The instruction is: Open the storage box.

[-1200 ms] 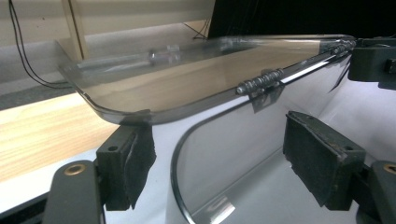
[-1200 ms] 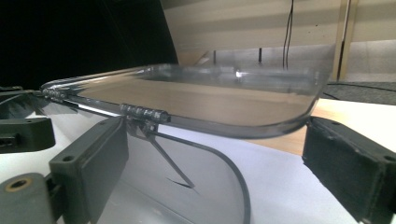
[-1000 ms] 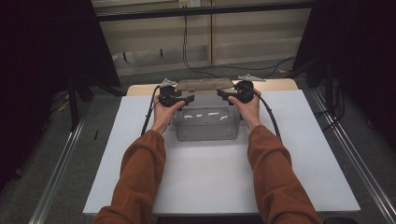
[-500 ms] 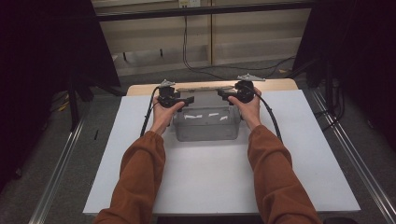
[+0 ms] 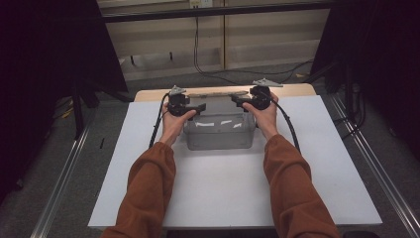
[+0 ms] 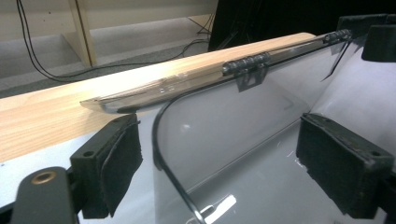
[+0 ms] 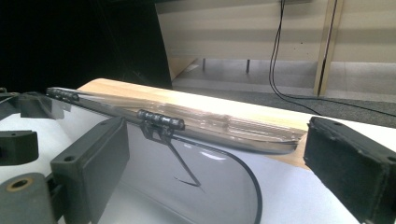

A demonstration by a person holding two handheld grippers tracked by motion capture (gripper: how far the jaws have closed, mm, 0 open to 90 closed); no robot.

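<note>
Sideways across the table lies the clear box (image 5: pixel 219 131), between 2 open, empty grippers, left (image 5: pixel 200 108) and right (image 5: pixel 236 101).

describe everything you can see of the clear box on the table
The clear box looks like transparent plastic, rectangular with rounded corners. It sits upright on the white table cover, near the far edge. Its clear lid is swung open behind it on dark hinges, lying back over the wooden table edge. Each gripper's open jaws straddle an end wall; no pad presses on it.

Clear box (image 5: pixel 219 131) on bench (image 5: pixel 228 193), centre-back; lid (image 5: pixel 218 93) hinged open behind; left gripper (image 5: pixel 197 107) & right gripper (image 5: pixel 237 101) at box's sides.
</note>
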